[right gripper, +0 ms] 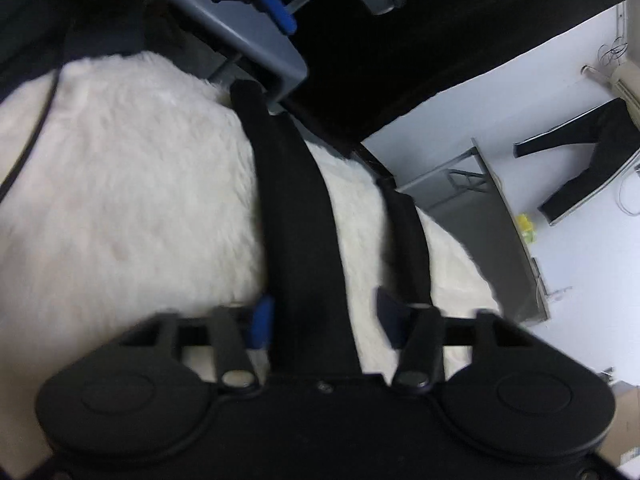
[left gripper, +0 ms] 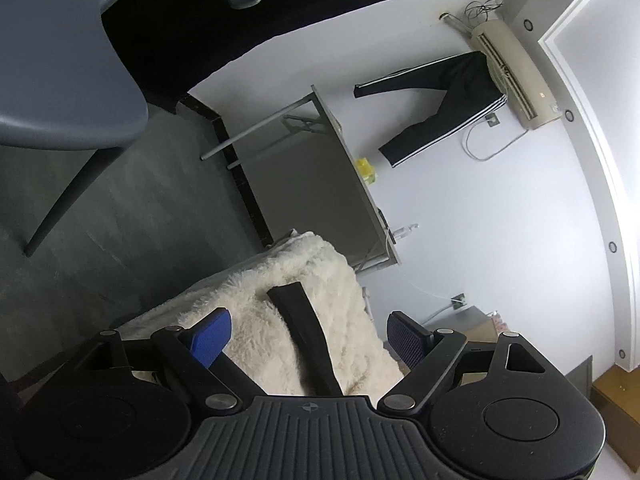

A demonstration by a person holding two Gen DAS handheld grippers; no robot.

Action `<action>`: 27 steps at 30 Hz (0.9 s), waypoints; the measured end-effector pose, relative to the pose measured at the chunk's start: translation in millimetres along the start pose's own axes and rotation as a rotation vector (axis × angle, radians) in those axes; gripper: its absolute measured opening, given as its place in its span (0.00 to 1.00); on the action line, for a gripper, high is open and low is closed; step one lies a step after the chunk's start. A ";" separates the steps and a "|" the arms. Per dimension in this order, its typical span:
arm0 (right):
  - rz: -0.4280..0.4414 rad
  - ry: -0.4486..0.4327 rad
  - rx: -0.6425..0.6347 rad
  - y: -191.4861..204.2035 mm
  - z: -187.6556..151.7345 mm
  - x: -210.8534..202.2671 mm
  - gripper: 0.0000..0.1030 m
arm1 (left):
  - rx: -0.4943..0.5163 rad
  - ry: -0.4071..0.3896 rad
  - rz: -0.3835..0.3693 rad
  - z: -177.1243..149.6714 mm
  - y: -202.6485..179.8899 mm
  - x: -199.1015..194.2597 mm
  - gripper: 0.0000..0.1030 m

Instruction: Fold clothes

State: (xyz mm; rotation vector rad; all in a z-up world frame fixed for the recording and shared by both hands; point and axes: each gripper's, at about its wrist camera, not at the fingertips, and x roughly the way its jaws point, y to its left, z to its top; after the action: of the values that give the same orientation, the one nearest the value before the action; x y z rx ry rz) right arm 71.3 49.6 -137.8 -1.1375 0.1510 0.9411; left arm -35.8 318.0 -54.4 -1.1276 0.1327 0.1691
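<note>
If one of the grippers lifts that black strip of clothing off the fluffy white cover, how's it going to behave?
Probably floppy: the black strip curves and follows the hump of the fluffy white cover instead of bridging it. Likely light, since the pile beside it hardly looks flattened. It may drag a little, because that long pile could catch the cloth.

I see open air ahead of my left gripper (left gripper: 308, 338) over the white fleece (left gripper: 280, 320); only a black strip (left gripper: 304, 332) lies there. A grey chair (left gripper: 60, 80) crowds the upper left, a grey table (left gripper: 344, 184) stands beyond. At my right gripper (right gripper: 324, 320) the chair (right gripper: 248, 48) blocks the fleece's far edge.
</note>
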 end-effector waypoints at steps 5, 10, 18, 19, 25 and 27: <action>0.443 -0.041 0.295 -91.6 12.8 -35.4 0.03 | 0.011 -0.028 -0.061 11.7 -3.9 -15.1 0.78; 0.785 -0.094 0.436 -220.3 15.9 -54.5 0.04 | 0.098 -0.045 -0.109 37.9 -11.8 -32.3 0.78; 0.730 0.125 0.622 -237.0 -15.6 77.8 0.29 | 0.103 -0.007 -0.076 41.2 -1.1 -33.3 0.81; 0.727 0.144 0.609 -227.0 -19.9 85.2 0.29 | 0.118 -0.003 -0.073 40.1 -2.9 -33.7 0.82; 0.730 -0.029 0.508 -168.8 -19.8 22.7 0.43 | 0.153 0.025 -0.050 34.1 -6.1 -25.0 0.83; 0.682 -0.059 0.533 -158.7 -25.7 1.8 0.44 | 0.187 0.073 -0.022 30.3 -10.4 -19.0 0.83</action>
State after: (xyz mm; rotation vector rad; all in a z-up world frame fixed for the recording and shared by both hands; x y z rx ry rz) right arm 192.8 14.2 -38.6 -0.5536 0.7304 1.4226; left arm -51.7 339.8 -28.7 -0.9485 0.1966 0.0941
